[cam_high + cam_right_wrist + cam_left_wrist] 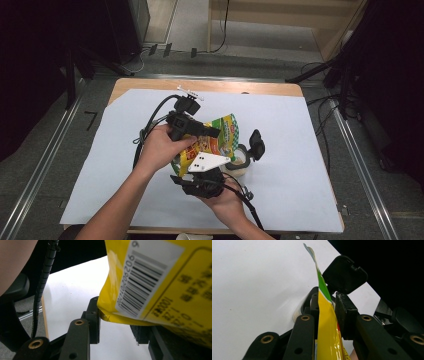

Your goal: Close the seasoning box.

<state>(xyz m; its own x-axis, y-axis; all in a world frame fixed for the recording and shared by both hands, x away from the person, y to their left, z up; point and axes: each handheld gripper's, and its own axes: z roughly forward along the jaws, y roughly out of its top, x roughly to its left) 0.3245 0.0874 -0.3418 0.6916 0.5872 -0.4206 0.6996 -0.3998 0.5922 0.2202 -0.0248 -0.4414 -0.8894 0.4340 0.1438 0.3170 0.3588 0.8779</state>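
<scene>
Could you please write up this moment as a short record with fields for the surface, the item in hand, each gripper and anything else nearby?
surface: table covered by a white sheet
item in hand: yellow and green snack pouch, lifted off the sheet
left gripper: jaws pinch the pouch's thin sealed edge
right gripper: jaws closed on the pouch's corner beside the barcode
nearby: clear tape roll on the sheet under the pouch
other: black cables trail from the grippers
</scene>
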